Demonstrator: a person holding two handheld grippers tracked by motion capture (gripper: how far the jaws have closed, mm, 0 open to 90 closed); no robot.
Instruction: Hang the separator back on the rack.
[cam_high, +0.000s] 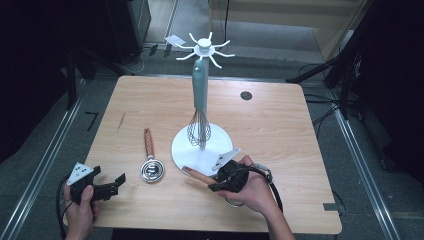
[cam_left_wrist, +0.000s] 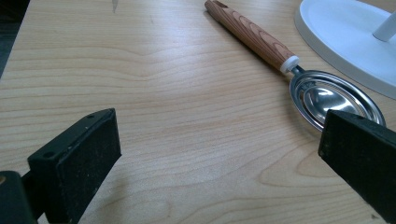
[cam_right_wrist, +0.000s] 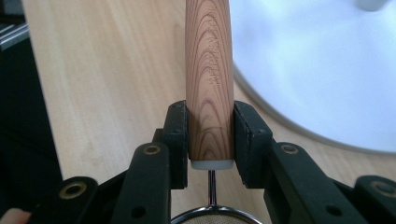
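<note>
While the left gripper (cam_high: 112, 186) gapes beside a spoon (cam_high: 151, 162), right gripper (cam_right_wrist: 210, 135) pinching a strainer's wooden handle (cam_right_wrist: 208, 79).

Light wood-grain table (cam_high: 280, 125), rounded corners; small dark round grommet (cam_high: 246, 95) near its far edge, well beyond the right claw; grey floor (cam_high: 50, 150) on both sides, metal rails (cam_high: 42, 172) running outboard of the left claw; dark equipment and stand legs (cam_high: 345, 70) far right; pale wall panel (cam_high: 280, 20) at back; cables (cam_high: 320, 117) on floor.

Bright table (cam_high: 280, 125), dark surroundings, slightly soft focus.
</note>
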